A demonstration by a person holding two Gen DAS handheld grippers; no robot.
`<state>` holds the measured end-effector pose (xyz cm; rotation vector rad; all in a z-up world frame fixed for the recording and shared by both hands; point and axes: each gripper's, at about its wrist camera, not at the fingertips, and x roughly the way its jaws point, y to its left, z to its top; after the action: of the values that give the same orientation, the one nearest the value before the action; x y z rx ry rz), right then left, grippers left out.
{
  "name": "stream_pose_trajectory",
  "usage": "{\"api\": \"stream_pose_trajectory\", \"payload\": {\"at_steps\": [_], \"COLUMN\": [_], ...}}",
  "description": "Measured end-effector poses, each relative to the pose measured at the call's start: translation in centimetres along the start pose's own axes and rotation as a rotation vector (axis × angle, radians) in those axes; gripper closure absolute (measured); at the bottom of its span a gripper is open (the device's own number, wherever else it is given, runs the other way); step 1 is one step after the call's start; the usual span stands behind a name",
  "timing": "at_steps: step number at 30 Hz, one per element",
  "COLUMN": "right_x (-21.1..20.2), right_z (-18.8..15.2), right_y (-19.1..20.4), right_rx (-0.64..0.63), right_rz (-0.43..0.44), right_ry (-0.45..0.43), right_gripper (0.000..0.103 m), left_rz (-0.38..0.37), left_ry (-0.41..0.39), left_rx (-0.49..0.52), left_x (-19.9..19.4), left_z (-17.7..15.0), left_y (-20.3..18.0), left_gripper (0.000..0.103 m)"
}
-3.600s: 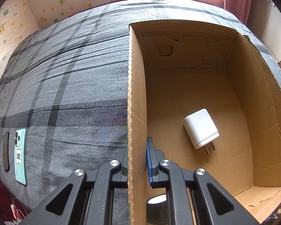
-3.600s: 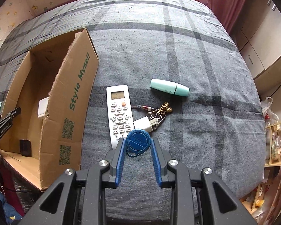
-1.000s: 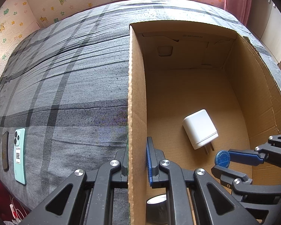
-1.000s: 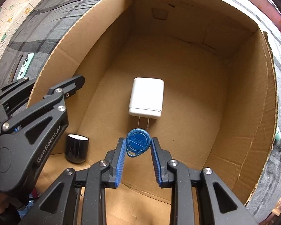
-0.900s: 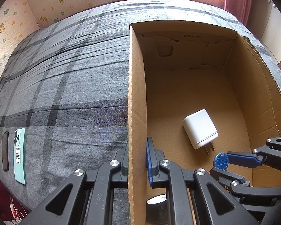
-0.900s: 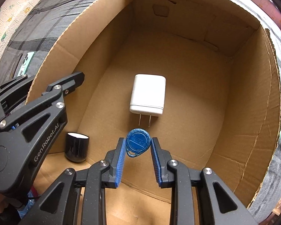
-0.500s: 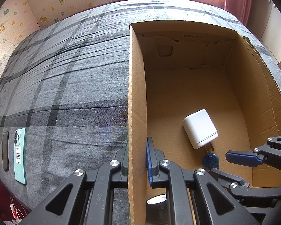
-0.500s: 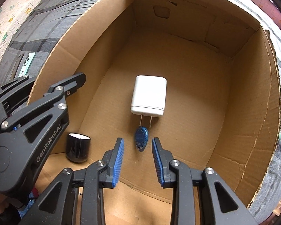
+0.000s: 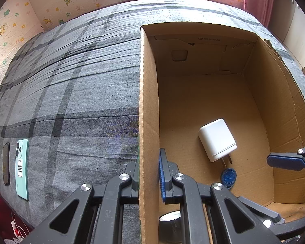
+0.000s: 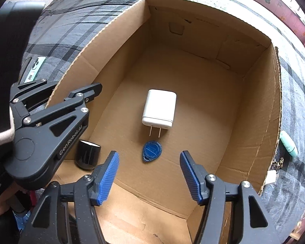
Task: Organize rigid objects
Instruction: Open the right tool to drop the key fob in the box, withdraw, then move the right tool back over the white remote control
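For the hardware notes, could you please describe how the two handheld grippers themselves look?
Both are matte black plastic linkage frames with silver screw heads and ribbed blue pads on the fingers. The left gripper carries white lettering reading GenRobot.AI on its side. The right gripper shows the same build, with no lettering visible.

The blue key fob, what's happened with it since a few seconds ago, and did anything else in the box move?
The right gripper carried the blue key fob from the bed into the cardboard box and let it go; its jaws have just been opening and stand clear above it. The fob lies flat by the white charger's prongs. The charger, the black cylinder and the left gripper, clamped on the box wall, stayed put.
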<state>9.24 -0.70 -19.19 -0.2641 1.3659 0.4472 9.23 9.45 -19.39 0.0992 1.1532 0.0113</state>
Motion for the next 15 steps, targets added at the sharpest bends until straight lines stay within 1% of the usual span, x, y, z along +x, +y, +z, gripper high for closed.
{"api": "stream_pose_trajectory", "payload": {"at_steps": [2, 6, 7, 9, 14, 15], "right_x": [-0.6, -2.0, -2.3, -2.9, -4.7, -5.1], "right_z": [-0.3, -0.7, -0.8, -1.1, -1.7, -1.9], "right_y": [0.0, 0.0, 0.0, 0.0, -0.1, -0.2], "right_rx": [0.0, -0.006, -0.008, -0.025, -0.055, -0.051], "right_rz": [0.01, 0.002, 0.0, 0.0, -0.03, -0.028], "right_ry": [-0.013, -0.04, -0.041, -0.036, -0.083, -0.092], "right_gripper": [0.032, 0.025, 0.021, 0.019, 0.01, 0.007], "left_rz": [-0.002, -0.002, -0.002, -0.002, -0.002, -0.002], "left_ry": [0.0, 0.001, 0.001, 0.001, 0.001, 0.001], "left_rx": [-0.001, -0.002, -0.002, -0.002, -0.001, -0.001], "left_x": [-0.1, -0.1, -0.1, -0.1, -0.1, -0.1], "left_z": [0.0, 0.1, 0.1, 0.1, 0.1, 0.0], "left_y": [0.0, 0.0, 0.0, 0.1, 0.1, 0.1], "left_gripper": [0.09, 0.09, 0.09, 0.09, 0.09, 0.09]}}
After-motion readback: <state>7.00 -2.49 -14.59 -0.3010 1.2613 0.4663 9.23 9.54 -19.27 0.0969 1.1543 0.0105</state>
